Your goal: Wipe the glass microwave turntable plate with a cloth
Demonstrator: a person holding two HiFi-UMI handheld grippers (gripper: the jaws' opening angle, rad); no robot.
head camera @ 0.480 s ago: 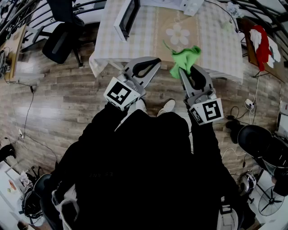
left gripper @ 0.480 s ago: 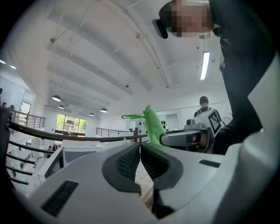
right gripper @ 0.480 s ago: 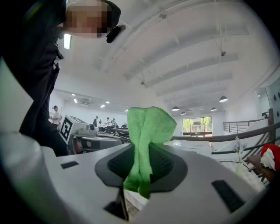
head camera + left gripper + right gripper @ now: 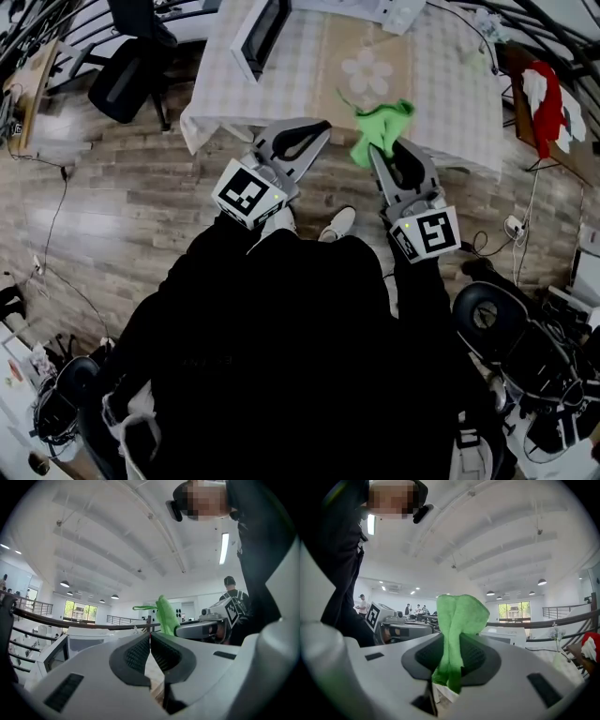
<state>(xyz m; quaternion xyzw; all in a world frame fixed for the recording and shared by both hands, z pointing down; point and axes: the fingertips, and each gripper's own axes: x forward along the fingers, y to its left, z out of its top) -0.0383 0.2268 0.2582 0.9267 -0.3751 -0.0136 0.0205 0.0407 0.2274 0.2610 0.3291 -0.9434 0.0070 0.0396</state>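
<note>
Two grippers are up in front of me, held over the edge of a table with a pale checked cover. My right gripper has its jaws squeezed together on a bright green soft cloth. In the right gripper view the cloth is folded and pinched between the two dark ribbed pads, with a fat bunch sticking up above the jaws and a short end hanging below them. From the head view the loose top of the cloth flops over the near edge of the table. My left gripper sits just beside the right one, a bit to the left, and points at the same table edge. In the left gripper view its jaws are pressed together at the tips and hold nothing. That view also shows the green cloth standing up out of the right gripper. On the table I see a tan mat with a white flower on it and a white microwave with a dark door at the far left. I cannot pick out the glass plate in any view. Below the table is a brown wooden floor, and my white shoes peek out between the grippers.
</note>
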